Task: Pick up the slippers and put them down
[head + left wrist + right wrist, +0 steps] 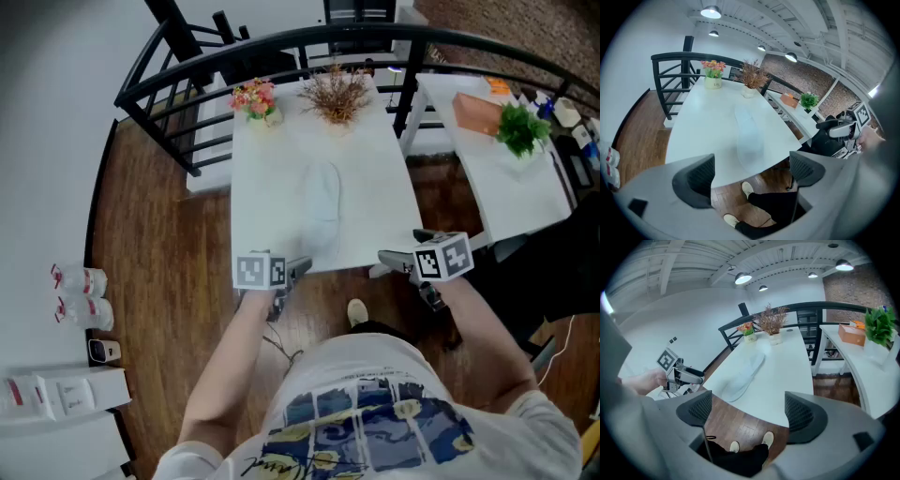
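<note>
- white slipper (323, 202) lies flat mid table (375, 159), ahead of both grippers
- left gripper (298, 269) and right gripper (386, 262): jaws spread, nothing between them
- looks light and floppy, i'd pinch the sole edge

The slipper (322, 202) lies on the table (267, 216), flower pot (255, 99) and dried bouquet (336, 94) behind.

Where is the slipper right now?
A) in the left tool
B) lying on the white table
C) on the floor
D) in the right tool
B: the slipper lies flat on the table, and the left tool and right tool stand open with nothing between them.
</note>
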Motion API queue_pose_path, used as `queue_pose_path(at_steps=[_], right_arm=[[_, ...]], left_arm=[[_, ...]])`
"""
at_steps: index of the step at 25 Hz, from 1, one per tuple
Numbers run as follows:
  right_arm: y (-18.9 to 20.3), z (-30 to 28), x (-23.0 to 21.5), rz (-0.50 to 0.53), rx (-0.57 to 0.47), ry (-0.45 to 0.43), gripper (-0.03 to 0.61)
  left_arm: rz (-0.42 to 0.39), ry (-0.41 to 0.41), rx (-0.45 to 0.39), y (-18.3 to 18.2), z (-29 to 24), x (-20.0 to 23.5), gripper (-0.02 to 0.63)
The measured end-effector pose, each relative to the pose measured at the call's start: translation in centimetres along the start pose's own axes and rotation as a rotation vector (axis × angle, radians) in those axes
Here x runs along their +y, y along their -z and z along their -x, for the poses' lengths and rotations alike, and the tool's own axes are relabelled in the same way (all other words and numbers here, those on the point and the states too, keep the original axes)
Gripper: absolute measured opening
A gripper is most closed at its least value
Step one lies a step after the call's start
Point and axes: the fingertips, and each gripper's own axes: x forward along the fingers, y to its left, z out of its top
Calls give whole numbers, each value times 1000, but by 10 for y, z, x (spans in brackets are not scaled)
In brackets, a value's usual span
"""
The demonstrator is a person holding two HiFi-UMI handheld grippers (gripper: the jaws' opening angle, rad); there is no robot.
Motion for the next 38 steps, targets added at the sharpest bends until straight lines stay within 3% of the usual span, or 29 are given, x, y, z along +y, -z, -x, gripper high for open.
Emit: queue_pose_path(at_steps=[4,8,12,16,18,19,20,26,31,33,35,37,38], right_arm=[[-21,0,-40,8,-7,-12,515],[-22,7,-81,-16,1,-14,515],[-7,18,-122,-71,12,-7,515],[11,36,-147,-154,1,-1,515],[16,41,-155,-177,-4,0,515],[17,42,-157,-180,-4,-3,515],[16,41,-158,-175,-5,-10,515],[-4,20,-132,-66,18,-87,515],[-16,-10,-62,80,41,-153,514],[-39,-36,-22,131,62,-168,514],[-107,-83,13,183,102,-194,514],[-175,-135,47,265,158,-248,514],[-191,-154,66,304,179,-276,514]], left_arm=[[-7,-17,16,-46,-55,-19,514],[-5,-62,83,-74,-118,-28,525],[-17,-172,176,-92,-184,-12,540],[-12,-318,286,-84,-224,20,552],[-15,-328,287,-85,-227,18,551],[-22,-322,276,-88,-226,15,468],[-29,-317,263,-92,-224,13,436],[-63,-293,152,-105,-172,-1,428],[-16,-228,75,-82,-85,-6,426],[-9,-217,49,-83,-49,19,426],[33,-220,41,-116,-19,76,426],[134,-253,24,-137,8,139,426],[186,-276,10,-130,23,165,426]])
